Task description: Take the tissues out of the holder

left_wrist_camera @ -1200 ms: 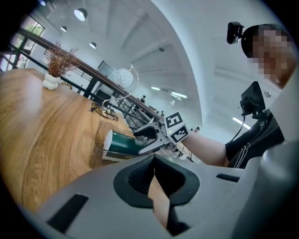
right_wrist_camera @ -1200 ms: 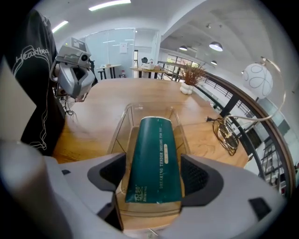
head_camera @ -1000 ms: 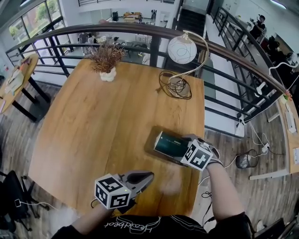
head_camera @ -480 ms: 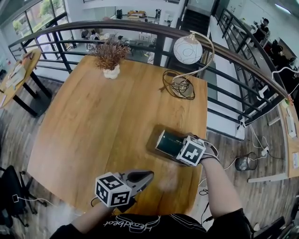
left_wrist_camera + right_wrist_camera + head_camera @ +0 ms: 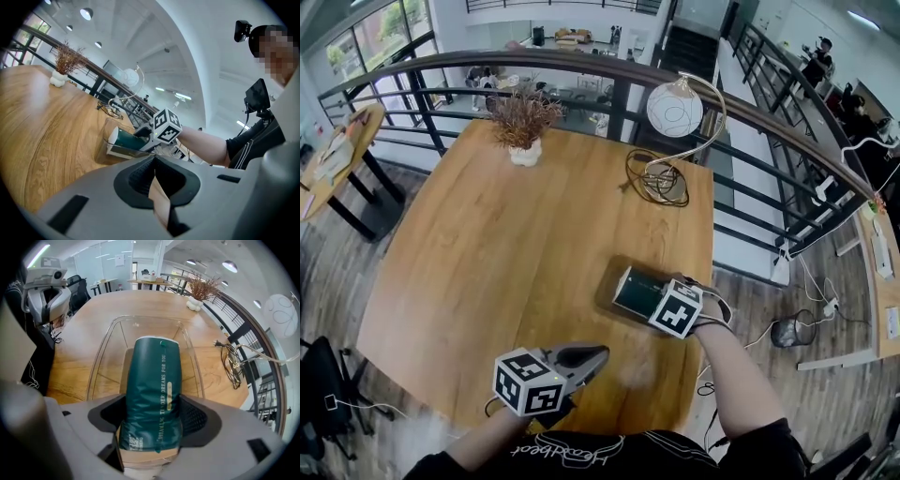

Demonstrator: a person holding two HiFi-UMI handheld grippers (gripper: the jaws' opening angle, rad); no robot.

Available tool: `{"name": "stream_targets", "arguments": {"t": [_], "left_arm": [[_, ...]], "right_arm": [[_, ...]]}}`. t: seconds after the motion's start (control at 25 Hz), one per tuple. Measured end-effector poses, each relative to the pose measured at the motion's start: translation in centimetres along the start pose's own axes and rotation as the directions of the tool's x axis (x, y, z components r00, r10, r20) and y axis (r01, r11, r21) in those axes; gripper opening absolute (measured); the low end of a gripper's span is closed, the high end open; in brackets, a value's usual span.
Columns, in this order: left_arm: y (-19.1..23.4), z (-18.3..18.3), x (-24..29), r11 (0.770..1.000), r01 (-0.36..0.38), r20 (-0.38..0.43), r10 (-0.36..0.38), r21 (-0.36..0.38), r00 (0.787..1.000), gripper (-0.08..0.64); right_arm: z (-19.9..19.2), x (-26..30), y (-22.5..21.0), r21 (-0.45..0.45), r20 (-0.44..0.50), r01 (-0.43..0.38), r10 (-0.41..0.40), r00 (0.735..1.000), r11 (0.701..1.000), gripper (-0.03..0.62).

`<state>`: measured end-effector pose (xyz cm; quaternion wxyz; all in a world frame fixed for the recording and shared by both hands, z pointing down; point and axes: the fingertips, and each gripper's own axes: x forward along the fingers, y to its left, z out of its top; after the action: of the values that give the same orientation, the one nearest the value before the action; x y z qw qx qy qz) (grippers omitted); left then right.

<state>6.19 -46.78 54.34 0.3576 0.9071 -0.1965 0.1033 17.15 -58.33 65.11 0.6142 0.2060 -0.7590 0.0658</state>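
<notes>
**Desk:** Head view first. What is happening on the left?

**Operator:** I'm holding the left gripper (image 5: 598, 352) over the near edge of the bench (image 5: 469, 253). Its jaws are pressing flat against each other.

**Desk:** And moving right?

**Operator:** The clear holder (image 5: 108, 350) is sitting on the bench close to the right edge. The green tissue pack (image 5: 636, 291) is lying lengthwise along it. I'm clamping the pack's near end with the right gripper (image 5: 656, 300). In the right gripper view the two jaws are squeezing the pack from either side. Its far end is reaching over the inside of the holder, and I cannot tell whether that end is touching the holder's floor.

**Desk:** What about the far edge?

**Operator:** A dried plant (image 5: 523, 127) in a white pot is standing at the left. A coiled cable (image 5: 656, 183) and a globe lamp (image 5: 675, 108) are sitting to its right, well apart from the holder.
</notes>
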Motion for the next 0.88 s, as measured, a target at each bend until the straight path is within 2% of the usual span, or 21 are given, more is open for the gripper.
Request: {"name": "stream_targets", "arguments": {"t": [0.2, 0.68, 0.88], "left_arm": [[-0.3, 0.2, -1.2, 1.0, -0.018, 0.01, 0.018, 0.012, 1.0, 0.014], [-1.6, 0.9, -4.6, 0.998, -0.042, 0.063, 0.04, 0.035, 0.997, 0.014], [-2.9, 1.2, -5.6, 0.998, -0.043, 0.09, 0.038, 0.05, 0.995, 0.014]], "right_arm": [[0.0, -0.6, 0.4, -0.004, 0.0, 0.048, -0.048, 0.999, 0.999, 0.334], [0.2, -2.8, 0.9, 0.071, 0.056, 0.136, -0.14, 0.989, 0.988, 0.331], [1.4, -6.6, 0.8, 0.159, 0.161, 0.165, -0.191, 0.968, 0.973, 0.331]]}}
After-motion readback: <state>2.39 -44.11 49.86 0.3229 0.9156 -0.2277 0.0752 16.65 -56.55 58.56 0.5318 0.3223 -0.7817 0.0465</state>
